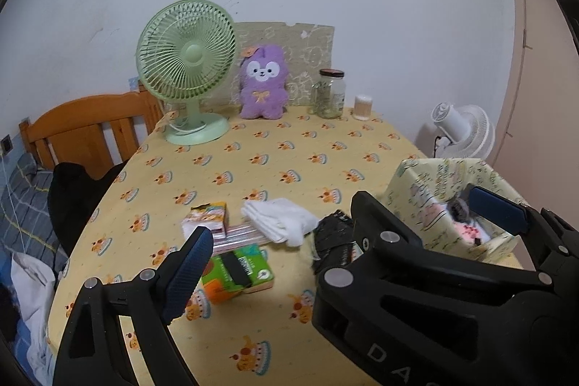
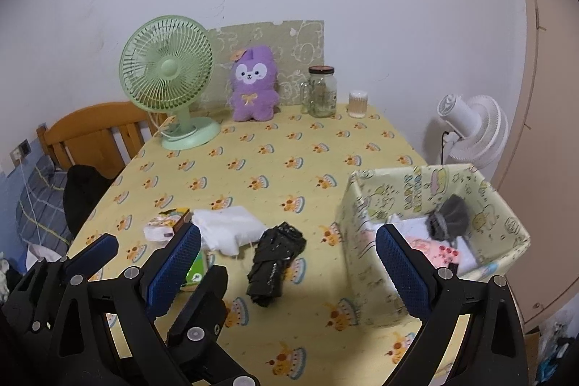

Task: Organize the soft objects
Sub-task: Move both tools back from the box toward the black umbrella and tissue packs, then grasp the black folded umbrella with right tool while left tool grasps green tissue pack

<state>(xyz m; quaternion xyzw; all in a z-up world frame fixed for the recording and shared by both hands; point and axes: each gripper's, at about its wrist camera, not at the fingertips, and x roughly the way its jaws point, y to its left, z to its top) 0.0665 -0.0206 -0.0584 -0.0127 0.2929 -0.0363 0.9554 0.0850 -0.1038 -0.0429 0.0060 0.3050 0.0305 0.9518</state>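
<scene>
- Yellow cloth with a cake print covers the table [image 2: 289,147].
- White cloth [image 2: 228,228] lies folded near the front of the table, at about 9 o'clock of the black cloth [image 2: 277,263]; the two are just beside each other, perhaps touching at one corner.
- Left of the white cloth, at its 9 o'clock, lies a small packet [image 2: 164,223]; a green box [image 1: 237,272] sits at its 6 o'clock, partly behind a finger.
- The bin [image 2: 506,205], lined with patterned paper, stands at 3 o'clock of the black cloth, and holds a grey soft piece [image 2: 448,217] and something pink (too small to tell what).
- Left gripper [image 1: 338,234] hangs over the front of the table with its jaws wide and nothing between the pads.
- Right gripper [image 2: 286,268] is also spread wide, empty, with the black cloth showing in the gap below it.
- At the far edge, 12 o'clock, stand a green fan [image 2: 166,75], a purple plush [image 2: 253,85], a jar [image 2: 322,91] and a small tub [image 2: 357,104].
</scene>
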